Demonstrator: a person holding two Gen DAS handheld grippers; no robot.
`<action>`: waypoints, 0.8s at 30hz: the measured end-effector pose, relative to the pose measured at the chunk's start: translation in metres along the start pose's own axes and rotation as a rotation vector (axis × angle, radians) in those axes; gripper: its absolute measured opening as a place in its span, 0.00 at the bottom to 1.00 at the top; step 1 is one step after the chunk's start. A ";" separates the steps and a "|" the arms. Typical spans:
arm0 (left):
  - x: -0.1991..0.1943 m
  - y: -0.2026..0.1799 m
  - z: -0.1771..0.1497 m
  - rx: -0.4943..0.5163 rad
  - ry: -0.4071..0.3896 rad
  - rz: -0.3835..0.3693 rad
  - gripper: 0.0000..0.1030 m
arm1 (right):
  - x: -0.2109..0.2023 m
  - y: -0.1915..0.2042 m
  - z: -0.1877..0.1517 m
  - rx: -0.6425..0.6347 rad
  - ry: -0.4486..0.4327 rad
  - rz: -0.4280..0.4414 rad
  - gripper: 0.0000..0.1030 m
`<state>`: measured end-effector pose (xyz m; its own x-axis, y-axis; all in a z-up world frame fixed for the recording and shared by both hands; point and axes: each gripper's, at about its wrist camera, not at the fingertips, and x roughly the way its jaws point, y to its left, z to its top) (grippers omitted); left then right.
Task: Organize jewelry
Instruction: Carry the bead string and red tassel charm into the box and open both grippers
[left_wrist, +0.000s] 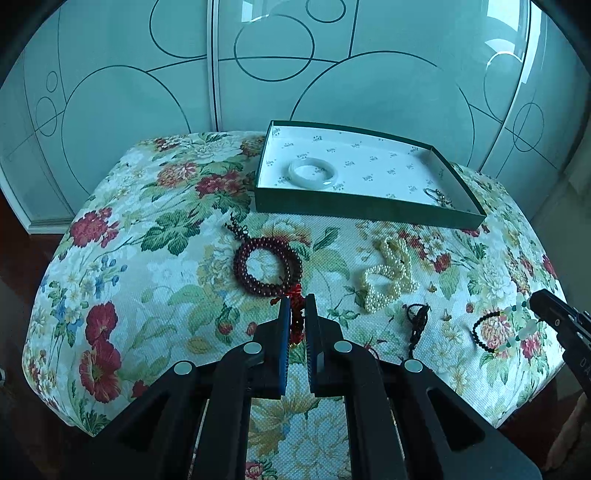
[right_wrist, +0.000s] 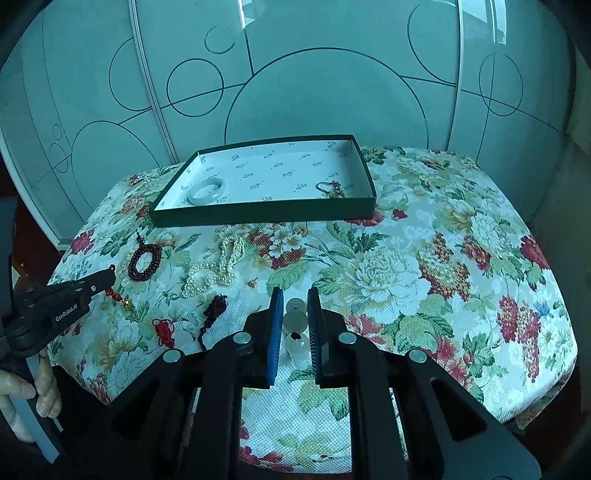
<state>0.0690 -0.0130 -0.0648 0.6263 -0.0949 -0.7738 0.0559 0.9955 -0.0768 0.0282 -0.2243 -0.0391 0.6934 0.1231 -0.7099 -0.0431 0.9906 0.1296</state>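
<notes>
In the left wrist view the left hand-held gripper (left_wrist: 296, 306) is closed on the red tassel cord (left_wrist: 297, 321) of the dark red bead bracelet (left_wrist: 267, 266), which lies at the centre of the frame on the floral cushion (left_wrist: 147, 258). To its right lies a heap of pearl strands (left_wrist: 388, 277), then a black cord piece (left_wrist: 417, 321), and at the right edge a black-and-pale bead bracelet (left_wrist: 495, 332). In the right wrist view the right hand-held gripper (right_wrist: 295, 306) is clamped on that bracelet's pale round beads (right_wrist: 295, 321), low in the centre of the frame. The green tray (right_wrist: 258, 216), at upper centre, holds a white bangle (right_wrist: 207, 190) at its left and a small gold-coloured piece (right_wrist: 332, 188) at its right.
</notes>
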 end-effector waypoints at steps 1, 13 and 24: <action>-0.001 -0.001 0.002 0.003 -0.004 -0.001 0.07 | -0.001 0.001 0.003 -0.002 -0.006 0.003 0.13; -0.001 -0.019 0.062 0.034 -0.079 -0.035 0.07 | 0.006 0.001 0.075 -0.003 -0.127 0.021 0.13; 0.039 -0.037 0.150 0.054 -0.143 -0.038 0.07 | 0.067 -0.016 0.148 0.042 -0.154 0.005 0.13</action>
<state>0.2078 -0.0524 0.0023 0.7271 -0.1344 -0.6733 0.1208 0.9904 -0.0672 0.1820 -0.2411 0.0132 0.7954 0.1143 -0.5953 -0.0187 0.9862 0.1644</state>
